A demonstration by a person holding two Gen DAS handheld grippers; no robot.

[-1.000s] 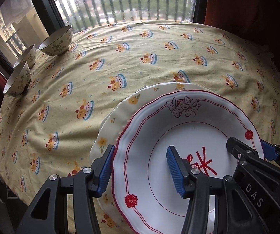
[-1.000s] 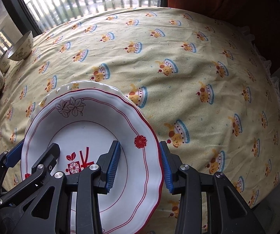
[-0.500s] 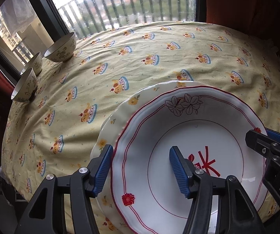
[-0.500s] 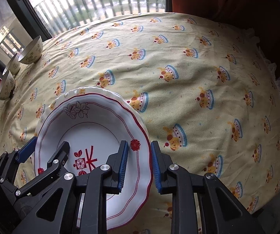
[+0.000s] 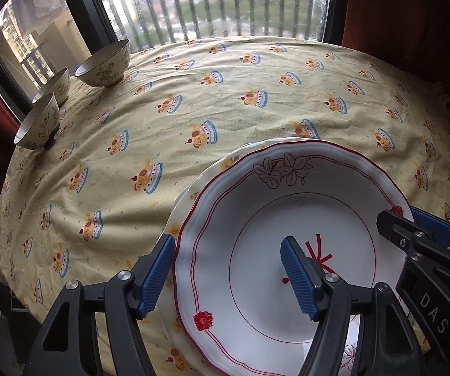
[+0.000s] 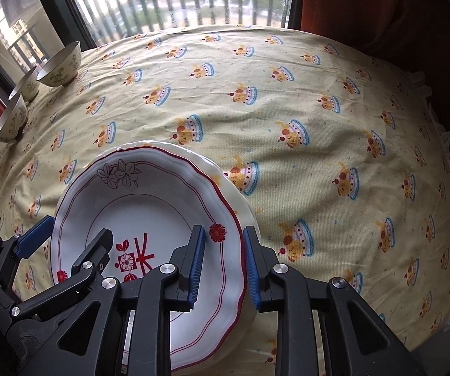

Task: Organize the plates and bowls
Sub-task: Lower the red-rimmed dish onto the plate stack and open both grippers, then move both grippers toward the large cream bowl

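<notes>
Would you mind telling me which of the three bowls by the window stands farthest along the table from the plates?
The bowl nearest the railing; the middle bowl and the closest one sit nearer the plates.

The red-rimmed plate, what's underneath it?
A cream plate with yellow flowers lies under the red-rimmed plate, its rim showing on the left and far side. Most of it is covered, so I can't tell if anything lies below.

A white scalloped plate with red rim lines and red flowers sits on a cream yellow-flowered plate, on a pale yellow cake-print tablecloth; at ten o'clock, cream bowls with seemingly green sprigs.
</notes>
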